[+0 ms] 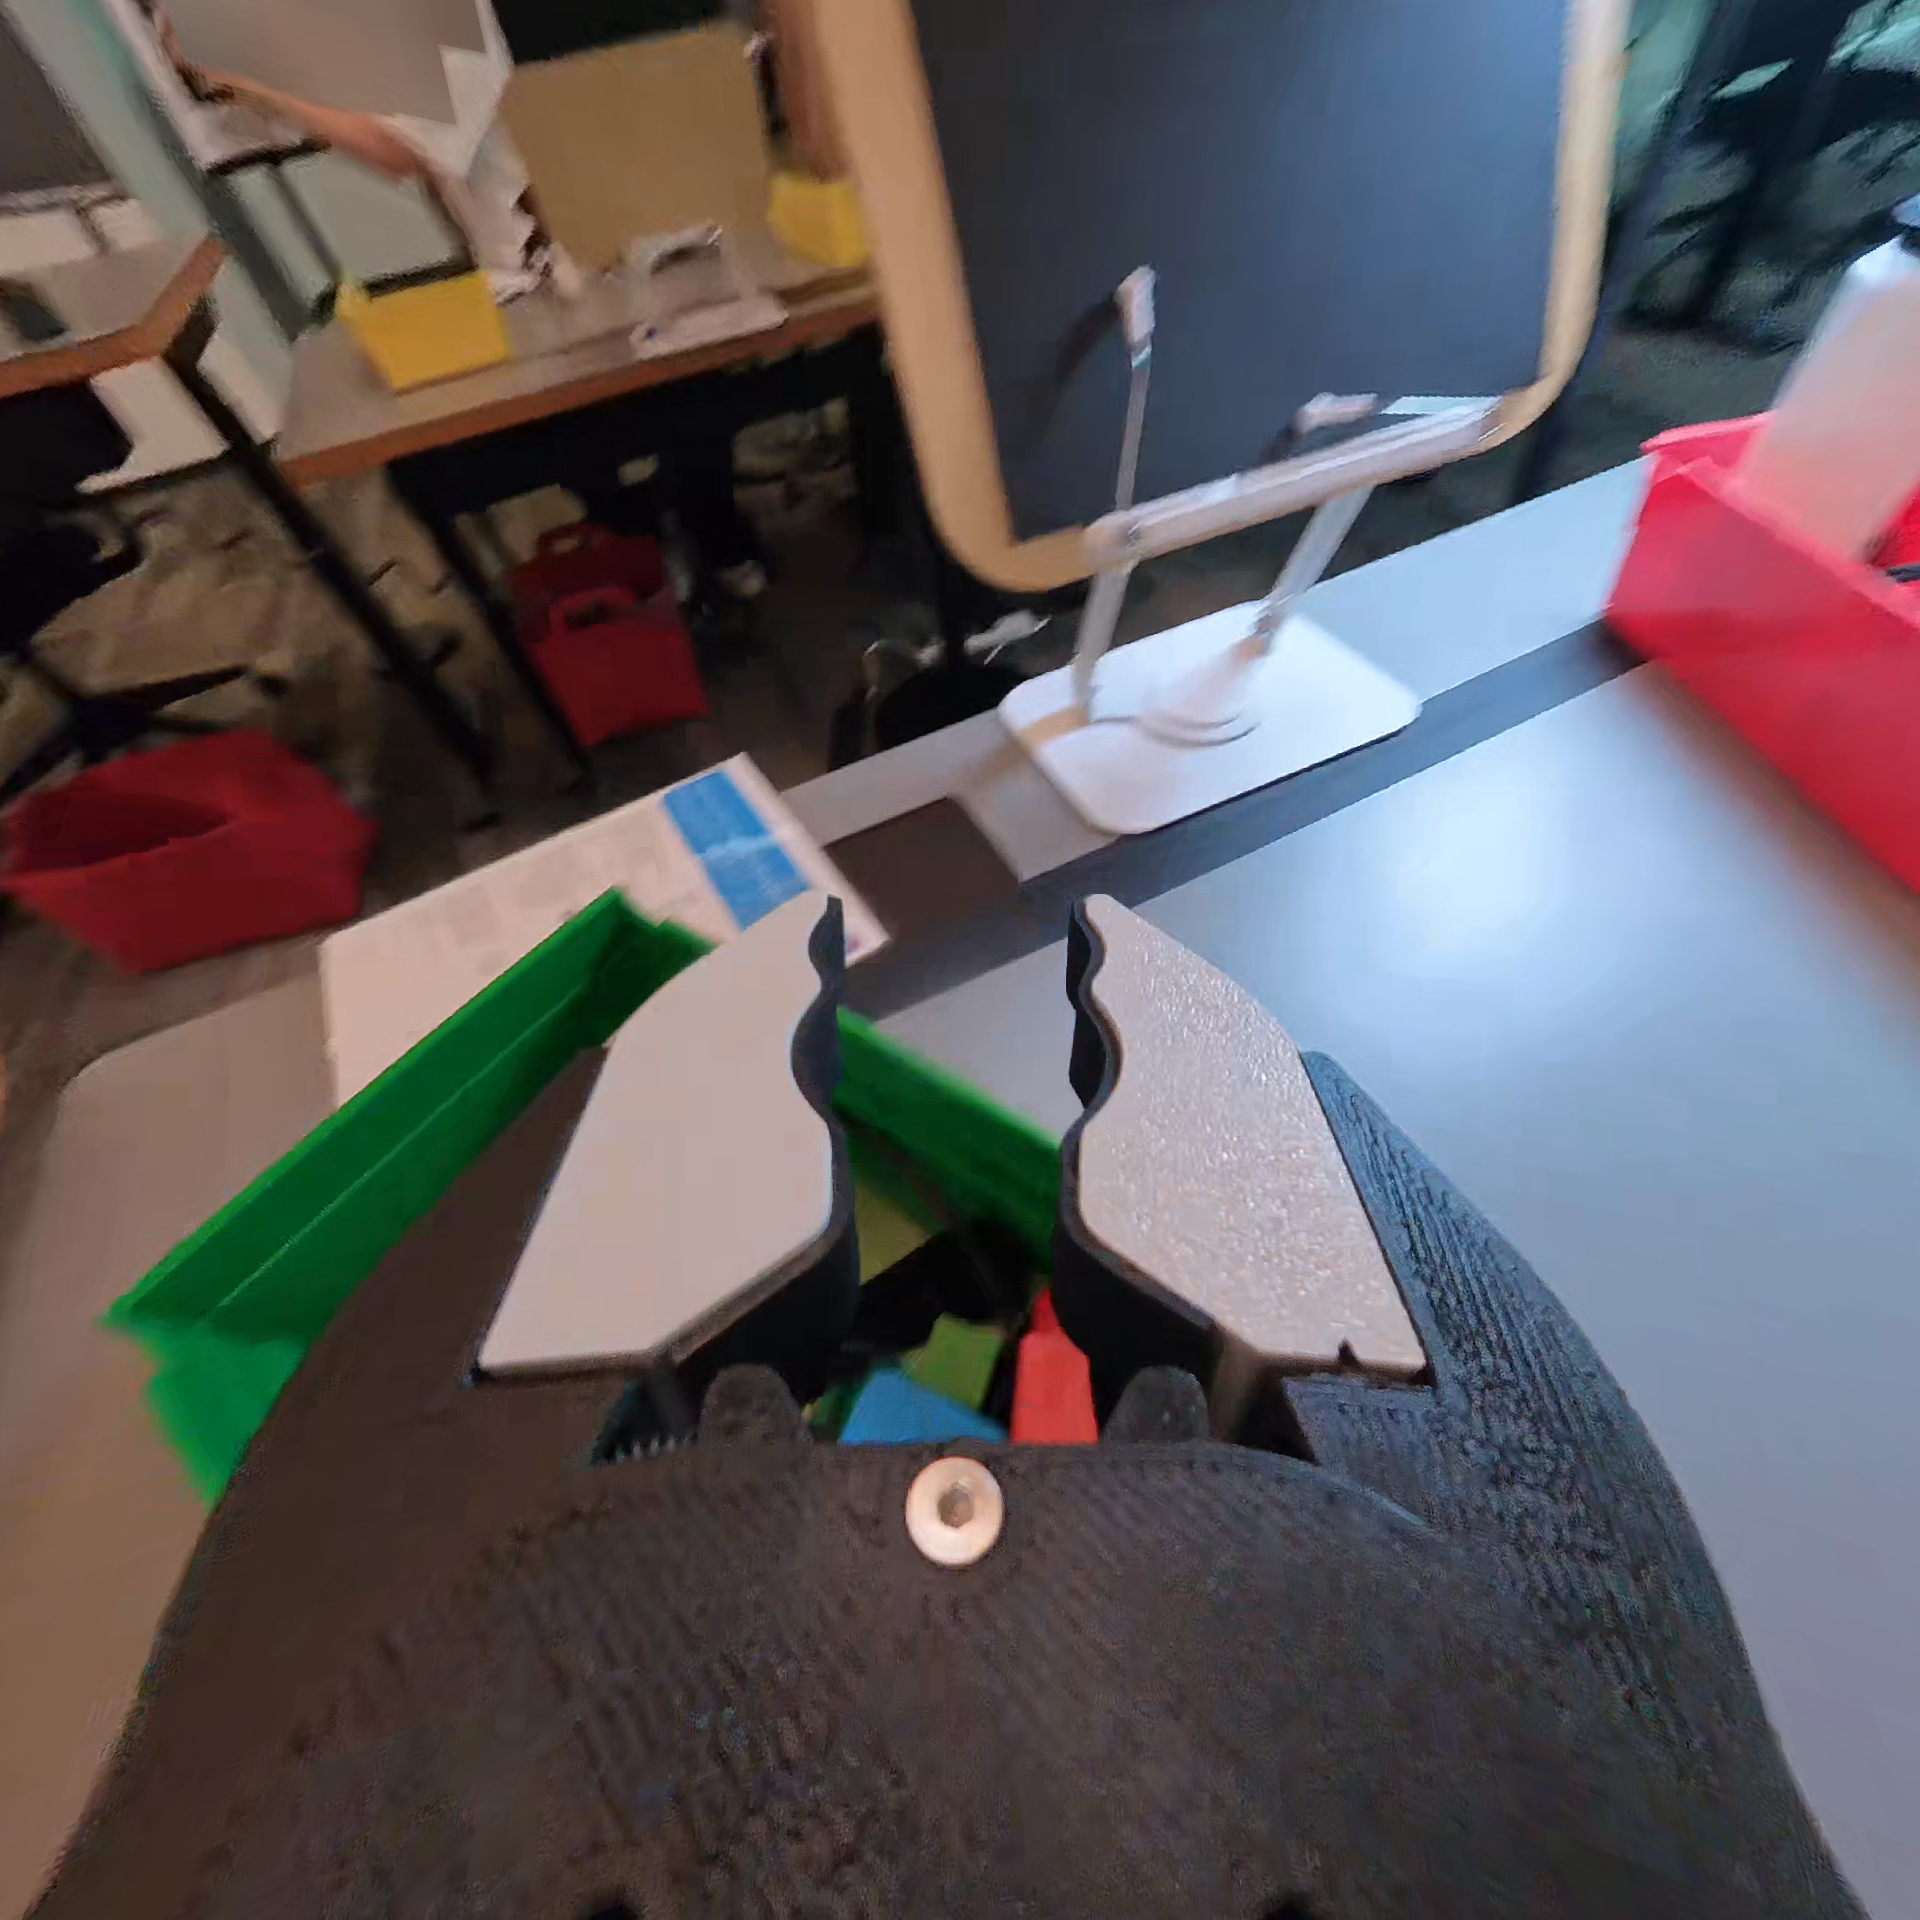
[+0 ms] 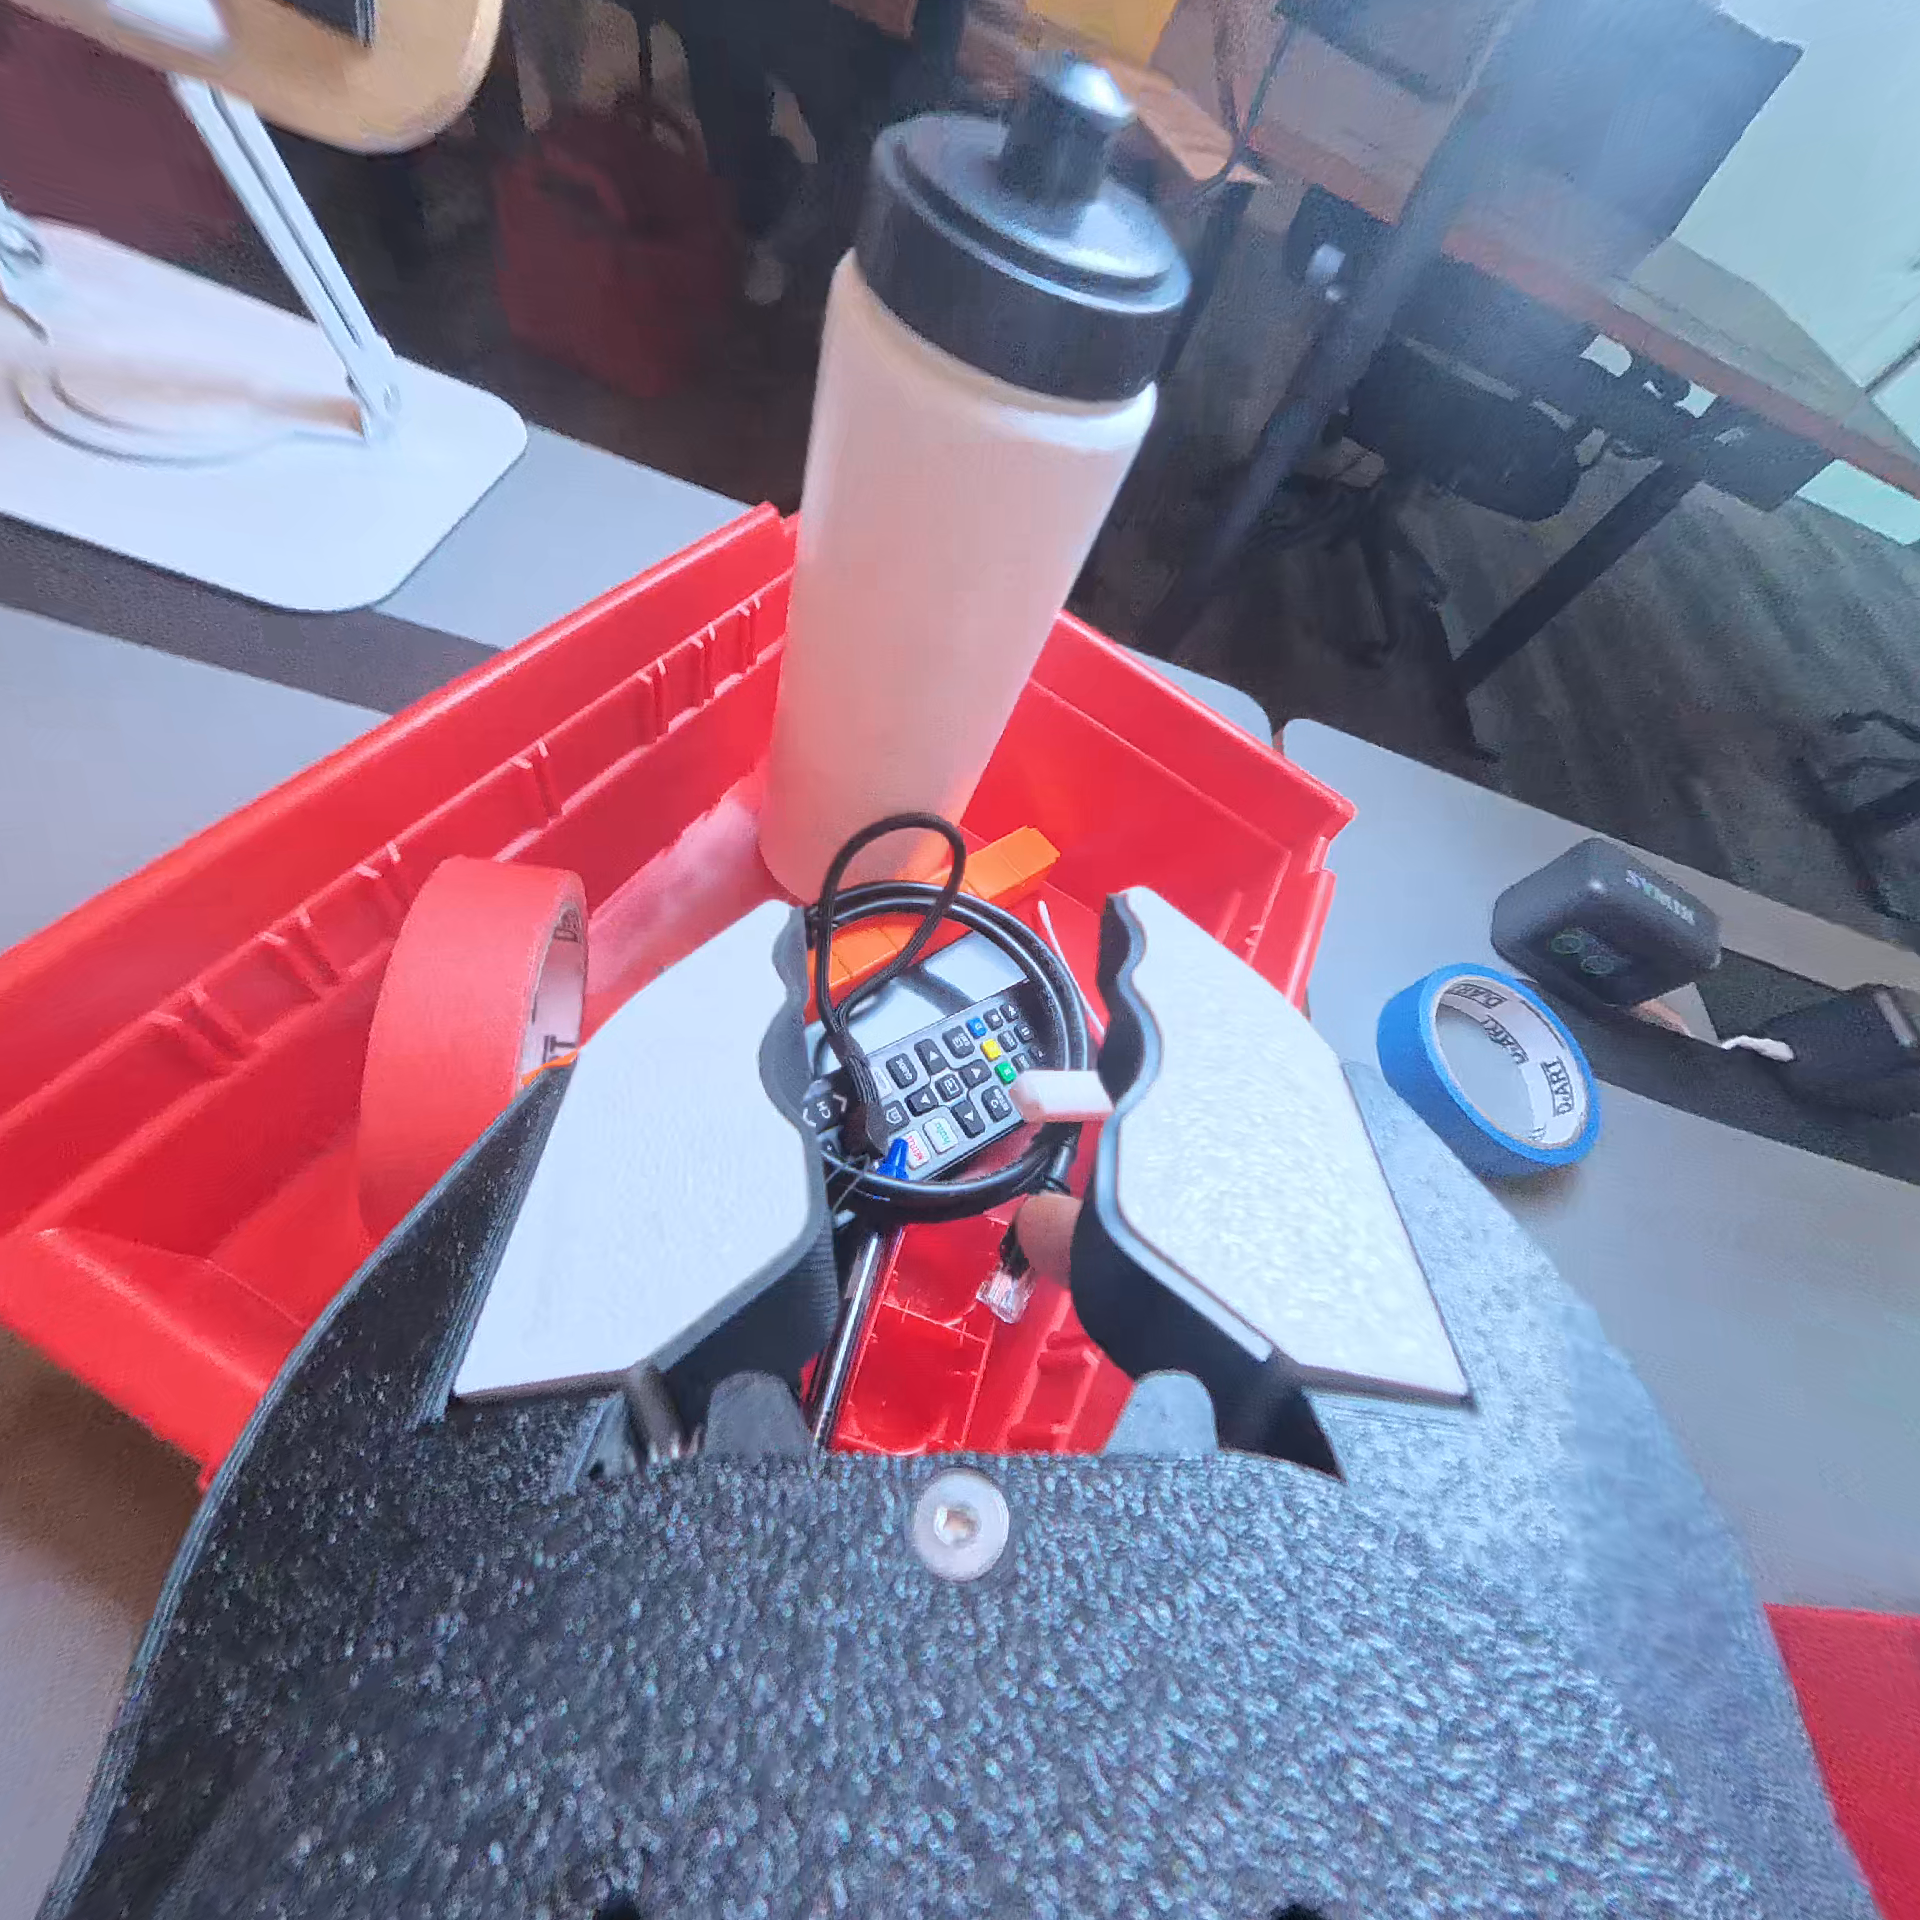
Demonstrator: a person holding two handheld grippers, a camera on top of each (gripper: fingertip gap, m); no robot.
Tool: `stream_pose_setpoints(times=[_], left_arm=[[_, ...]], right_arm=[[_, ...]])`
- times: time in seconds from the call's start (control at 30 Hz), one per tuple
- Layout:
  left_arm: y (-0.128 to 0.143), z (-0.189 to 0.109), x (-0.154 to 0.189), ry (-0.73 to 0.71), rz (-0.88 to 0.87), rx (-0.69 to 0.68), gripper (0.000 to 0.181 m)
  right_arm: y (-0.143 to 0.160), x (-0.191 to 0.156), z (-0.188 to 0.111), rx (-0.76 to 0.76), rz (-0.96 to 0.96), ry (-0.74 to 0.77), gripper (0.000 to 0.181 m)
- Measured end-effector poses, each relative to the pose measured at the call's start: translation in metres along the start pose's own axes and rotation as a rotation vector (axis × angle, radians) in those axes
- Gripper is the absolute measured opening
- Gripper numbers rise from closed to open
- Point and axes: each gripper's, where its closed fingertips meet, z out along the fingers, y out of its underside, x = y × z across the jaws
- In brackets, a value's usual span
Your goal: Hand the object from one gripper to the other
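Both the left gripper and right gripper gape empty, the right over the red plastic bin whose black button-faced remote control (cable-tangled) looks light, rigid, best pinched across its narrow sides.

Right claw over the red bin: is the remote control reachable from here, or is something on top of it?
Probably yes, but not cleanly. The right claw is open above the remote control in the red bin, but a coiled black cable lies across it, and a small white piece rests on its edge.
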Motion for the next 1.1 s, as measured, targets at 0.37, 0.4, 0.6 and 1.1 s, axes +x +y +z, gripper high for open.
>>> stream_pose_setpoints(times=[0.37,0.4,0.6,1.1], left_arm=[[0.169,-0.004,-0.018,0.151,-0.044,-0.792,0.047],[0.179,-0.007,-0.013,0.178,-0.018,-0.845,0.049],[0.223,-0.009,-0.013,0.168,0.163,-1.069,0.061],[-0.037,-0.013,0.041,0.089,0.294,0.233,0.056]], right_arm=[[-0.056,0.004,-0.048,0.276,0.137,-0.077,0.052],[-0.058,0.001,-0.05,0.282,0.127,-0.082,0.052],[-0.063,-0.01,-0.051,0.293,0.107,-0.108,0.05],[-0.138,-0.105,-0.138,0.686,0.089,-0.577,0.044]])
